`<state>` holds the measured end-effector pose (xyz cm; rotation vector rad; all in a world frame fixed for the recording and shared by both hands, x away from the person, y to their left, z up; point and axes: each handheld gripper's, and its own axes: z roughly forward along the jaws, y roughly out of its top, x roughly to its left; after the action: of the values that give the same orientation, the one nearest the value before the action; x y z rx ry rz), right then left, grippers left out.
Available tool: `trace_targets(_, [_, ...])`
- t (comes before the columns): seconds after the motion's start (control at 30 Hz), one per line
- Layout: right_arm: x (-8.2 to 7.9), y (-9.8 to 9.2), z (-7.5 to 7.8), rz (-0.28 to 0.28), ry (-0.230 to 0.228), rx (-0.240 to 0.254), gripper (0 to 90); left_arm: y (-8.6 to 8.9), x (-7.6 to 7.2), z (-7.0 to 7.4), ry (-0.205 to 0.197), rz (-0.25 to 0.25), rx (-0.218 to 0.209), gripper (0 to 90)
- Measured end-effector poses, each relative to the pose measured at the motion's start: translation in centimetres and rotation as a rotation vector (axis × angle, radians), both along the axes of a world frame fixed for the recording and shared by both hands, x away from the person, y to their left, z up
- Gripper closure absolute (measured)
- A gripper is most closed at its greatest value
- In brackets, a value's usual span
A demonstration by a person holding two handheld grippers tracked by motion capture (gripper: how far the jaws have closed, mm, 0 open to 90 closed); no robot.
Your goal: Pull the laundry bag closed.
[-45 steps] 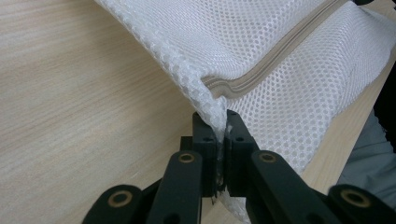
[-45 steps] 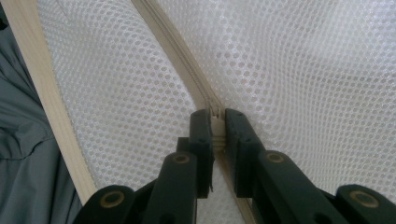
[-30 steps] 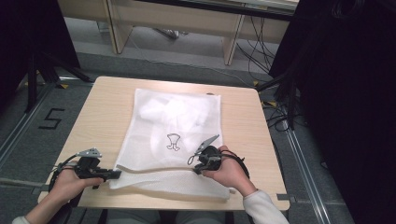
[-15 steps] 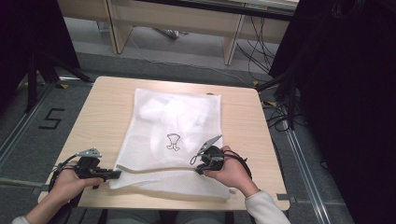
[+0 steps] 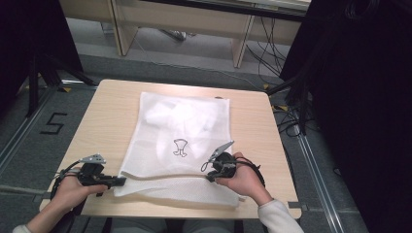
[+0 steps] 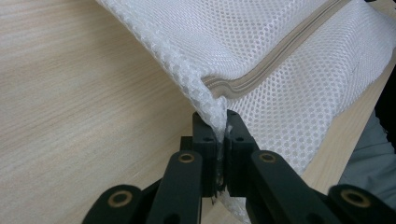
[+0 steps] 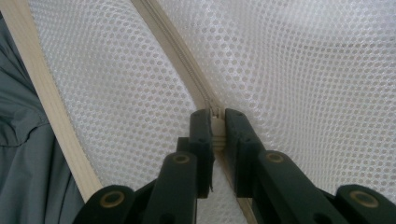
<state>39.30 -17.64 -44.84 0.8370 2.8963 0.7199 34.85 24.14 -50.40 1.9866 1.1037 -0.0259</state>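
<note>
A white mesh laundry bag point(image 5: 182, 136) lies flat on the wooden table point(image 5: 111, 116), with a small black emblem point(image 5: 180, 147) near its middle and white cloth inside. Its zipper point(image 5: 160, 175) runs across the near end. My left gripper point(image 5: 119, 181) is shut on the bag's near left corner point(image 6: 212, 105), pinching the mesh beside the zipper end. My right gripper point(image 5: 209, 172) is shut on the zipper pull point(image 7: 216, 127), with the zipper track point(image 7: 175, 56) running away from the jaws.
The table's near edge point(image 5: 160, 211) lies just under the bag's front flap. A light wooden desk frame point(image 5: 184, 19) stands beyond the table, and cables point(image 5: 272, 53) trail on the floor at the right. Dark curtains point(image 5: 359, 97) border the right side.
The right gripper has slid slightly rightward along the zipper. The left gripper holds its place on the corner.
</note>
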Motion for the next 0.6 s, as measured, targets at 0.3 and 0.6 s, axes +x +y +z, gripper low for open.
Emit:
trace_targets(0.3, [-0.09,-0.34,-0.02,-0.006,0.003,0.002,82.6,-0.09,-0.06,-0.08,-0.013,0.013,-0.009,85.1])
trace_targets(0.6, [-0.02,-0.57,0.07,-0.005,0.003,0.0,82.7,0.03,-0.04,0.04,-0.005,0.002,0.002,85.1])
